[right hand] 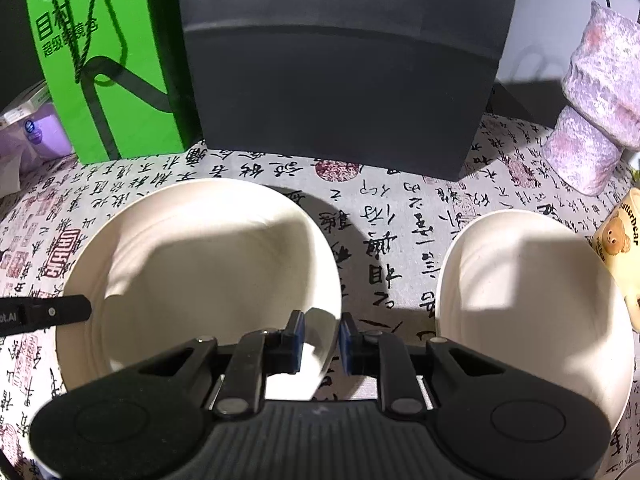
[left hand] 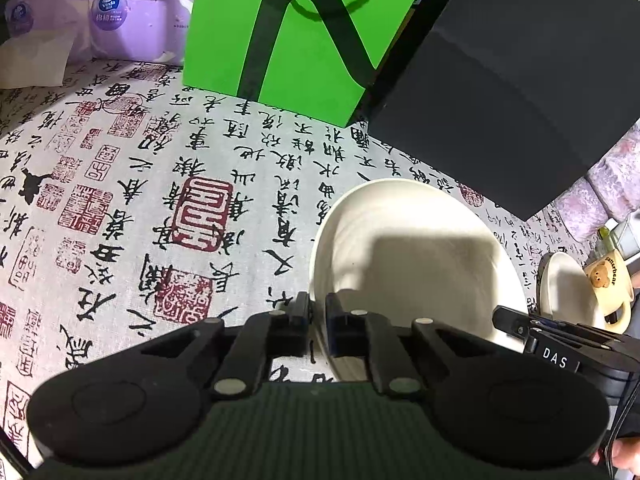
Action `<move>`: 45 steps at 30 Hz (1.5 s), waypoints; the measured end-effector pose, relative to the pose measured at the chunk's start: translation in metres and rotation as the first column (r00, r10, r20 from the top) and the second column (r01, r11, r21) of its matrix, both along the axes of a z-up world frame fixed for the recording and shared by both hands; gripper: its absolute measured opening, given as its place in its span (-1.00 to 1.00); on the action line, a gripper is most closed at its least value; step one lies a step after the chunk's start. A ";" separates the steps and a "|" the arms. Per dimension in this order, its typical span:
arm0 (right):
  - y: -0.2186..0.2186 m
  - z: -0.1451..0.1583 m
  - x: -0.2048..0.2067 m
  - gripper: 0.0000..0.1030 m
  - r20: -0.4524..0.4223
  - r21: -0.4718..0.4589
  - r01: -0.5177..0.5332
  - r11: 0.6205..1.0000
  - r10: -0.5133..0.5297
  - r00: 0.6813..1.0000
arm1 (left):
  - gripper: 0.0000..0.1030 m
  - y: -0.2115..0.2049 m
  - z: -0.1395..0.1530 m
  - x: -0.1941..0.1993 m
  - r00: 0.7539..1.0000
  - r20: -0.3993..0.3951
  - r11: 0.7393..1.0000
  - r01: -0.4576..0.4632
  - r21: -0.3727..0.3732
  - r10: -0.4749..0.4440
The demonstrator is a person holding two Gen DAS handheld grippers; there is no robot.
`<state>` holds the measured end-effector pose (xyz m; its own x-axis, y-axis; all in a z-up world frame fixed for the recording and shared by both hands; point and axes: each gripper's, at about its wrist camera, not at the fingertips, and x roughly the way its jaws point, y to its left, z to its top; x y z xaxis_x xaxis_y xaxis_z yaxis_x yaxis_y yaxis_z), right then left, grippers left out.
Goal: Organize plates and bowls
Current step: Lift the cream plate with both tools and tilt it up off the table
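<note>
The left gripper [left hand: 317, 316] is gripping the near-left rim of a wide, cream-white ceramic bowl [left hand: 416, 252], one pad sitting outside the wall and the other inside, jaws drawn together onto the rim. The right gripper [right hand: 321, 338] is clamping the same bowl [right hand: 200, 264] on its near-right rim in the same straddling way, blue pads [right hand: 298, 336] pressing either side of the thin wall. The bowl is sitting on a grey tablecloth printed with black calligraphy and red seals [left hand: 168, 200]. A second white ceramic bowl of similar size [right hand: 532, 300] is resting to the right of the first, apart from it, with a strip of bare cloth showing between their rims. Touching or nearly touching that second bowl's far-right edge is a pale yellow mug with a bear picture [right hand: 620, 236]. Behind the bowls, a large matte black box [right hand: 340, 64] is standing close to the held bowl's far rim, and a bright green paper bag with a cord handle [left hand: 296, 36] is standing just beside the box on its left. A purple pack of tissue rolls [left hand: 100, 24] is lying far back on the left, and a mottled pink-and-purple cloth bundle [right hand: 596, 108] is sitting far right. The widest open cloth is lying to the left of the held bowl, in front of the green bag.
</note>
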<state>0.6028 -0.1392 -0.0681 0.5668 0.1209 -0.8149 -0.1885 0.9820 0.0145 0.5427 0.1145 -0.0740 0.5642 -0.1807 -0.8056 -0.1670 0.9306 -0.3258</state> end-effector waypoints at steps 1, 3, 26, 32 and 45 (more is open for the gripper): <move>0.000 0.000 0.000 -0.66 0.004 -0.002 -0.002 1.000 0.002 1.000 | -0.83 0.000 0.000 0.000 1.000 0.003 1.000 -0.001 0.000 0.001; 0.001 0.001 -0.001 -0.66 0.014 -0.007 -0.005 1.000 0.005 1.000 | -0.83 0.001 0.001 0.000 1.000 0.006 1.000 -0.001 -0.002 0.001; 0.003 0.013 -0.013 -0.68 0.116 -0.026 -0.024 0.999 0.027 0.993 | -0.83 0.000 0.010 -0.006 0.997 0.074 1.000 -0.012 -0.002 0.012; 0.003 0.020 -0.016 -0.74 0.148 -0.025 -0.019 1.000 0.023 0.989 | -0.83 0.001 0.011 -0.009 0.996 0.089 1.000 -0.016 -0.013 0.018; -0.003 0.039 -0.031 -0.76 0.218 -0.001 -0.022 1.000 0.022 0.976 | -0.83 0.000 0.029 -0.020 0.987 0.159 1.000 -0.013 -0.010 0.014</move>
<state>0.5717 -0.1418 -0.0288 0.7279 0.1362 -0.6720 -0.2087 0.9776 -0.0280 0.5228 0.1148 -0.0452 0.6874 -0.1787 -0.7039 -0.1252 0.9256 -0.3572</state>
